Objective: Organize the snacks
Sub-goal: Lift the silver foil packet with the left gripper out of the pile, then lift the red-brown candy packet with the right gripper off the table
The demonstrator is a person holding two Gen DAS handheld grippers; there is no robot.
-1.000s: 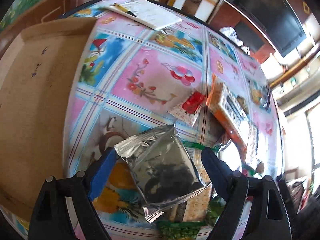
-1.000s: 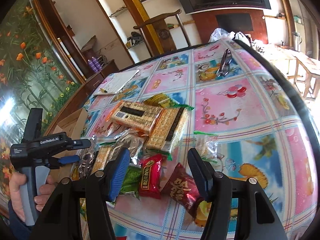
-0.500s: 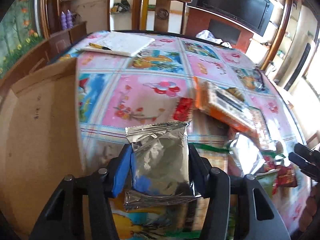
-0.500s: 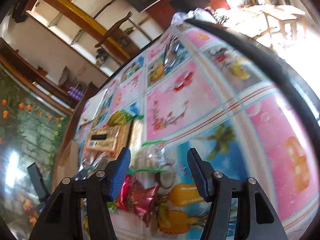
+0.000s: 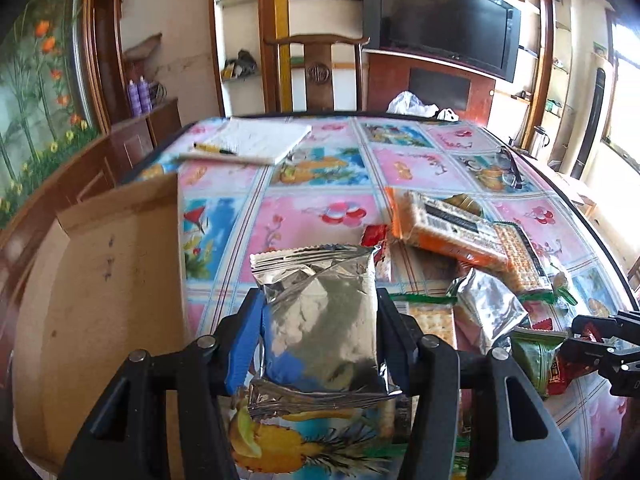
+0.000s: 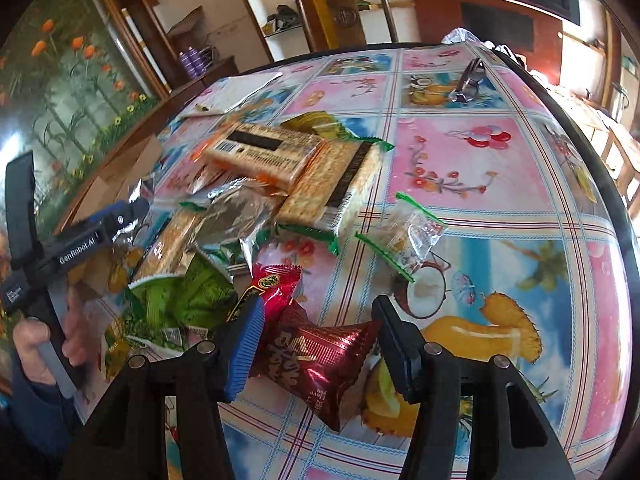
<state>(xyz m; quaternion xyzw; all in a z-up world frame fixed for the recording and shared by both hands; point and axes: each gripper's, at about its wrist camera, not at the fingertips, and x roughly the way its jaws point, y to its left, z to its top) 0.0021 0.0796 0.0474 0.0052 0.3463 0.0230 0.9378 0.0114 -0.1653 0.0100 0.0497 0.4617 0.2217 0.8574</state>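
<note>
My left gripper [image 5: 316, 336] is shut on a silver foil packet [image 5: 320, 312] and holds it upright, just off the patterned tablecloth, beside an open cardboard box [image 5: 112, 280] on the left. In the right wrist view the left gripper [image 6: 120, 216] shows at the far left in a person's hand. My right gripper [image 6: 316, 344] hangs low over the snack pile with its jaws closing. A dark red wrapper [image 6: 316, 356] lies on the cloth between them, and the pads do not press on it. A red packet [image 6: 272, 284] lies just beyond it.
Orange cracker packs [image 6: 260, 152], a green packet [image 6: 188, 292], a second silver packet [image 5: 488, 308] and a clear bag [image 6: 404, 232] lie piled mid-table. A notepad with pen [image 5: 256, 140] and glasses [image 6: 468, 80] lie farther back. A wooden chair stands behind the table.
The left jaws closed on the silver packet, then raised it and rolled it upright. The right gripper swung and sank onto the dark red wrapper.
</note>
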